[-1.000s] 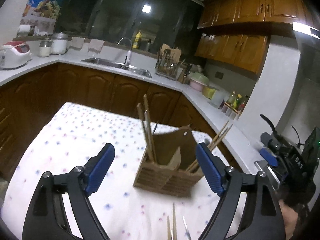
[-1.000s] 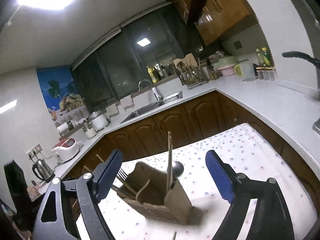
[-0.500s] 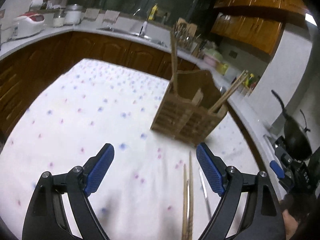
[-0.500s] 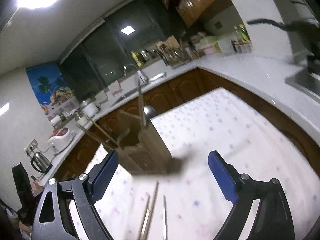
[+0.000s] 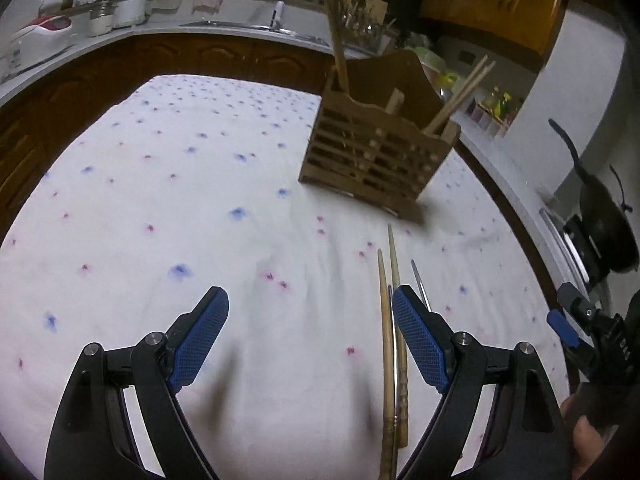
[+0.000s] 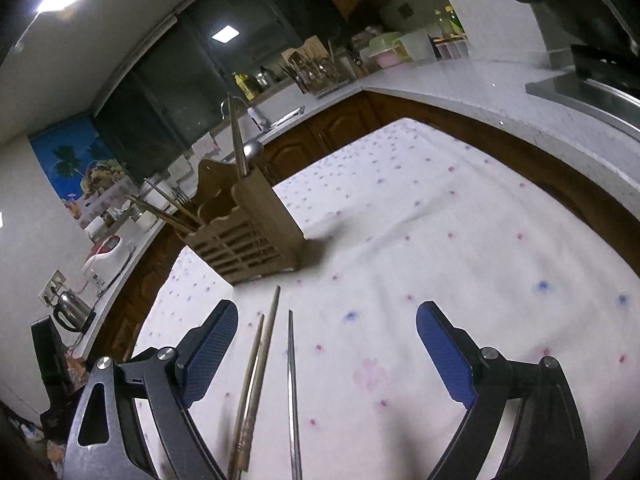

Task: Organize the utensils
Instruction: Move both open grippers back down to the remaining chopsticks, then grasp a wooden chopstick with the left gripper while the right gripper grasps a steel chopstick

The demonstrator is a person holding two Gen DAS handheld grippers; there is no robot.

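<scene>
Between our spread, empty right gripper (image 6: 326, 350) jaws lie wooden chopsticks (image 6: 256, 376) and, probably, a metal one (image 6: 293, 392), ready for the caddy (image 6: 244, 236) ahead; our left gripper (image 5: 310, 338) gapes empty too.

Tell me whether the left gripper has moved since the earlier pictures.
Yes. The left gripper has come down toward the tablecloth; the wooden holder, once between its fingers, now sits above them.

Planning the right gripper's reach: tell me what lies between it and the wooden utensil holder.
In the right wrist view, two wooden chopsticks and a thin metal utensil lie on the tablecloth between the right gripper and the wooden utensil holder.
</scene>
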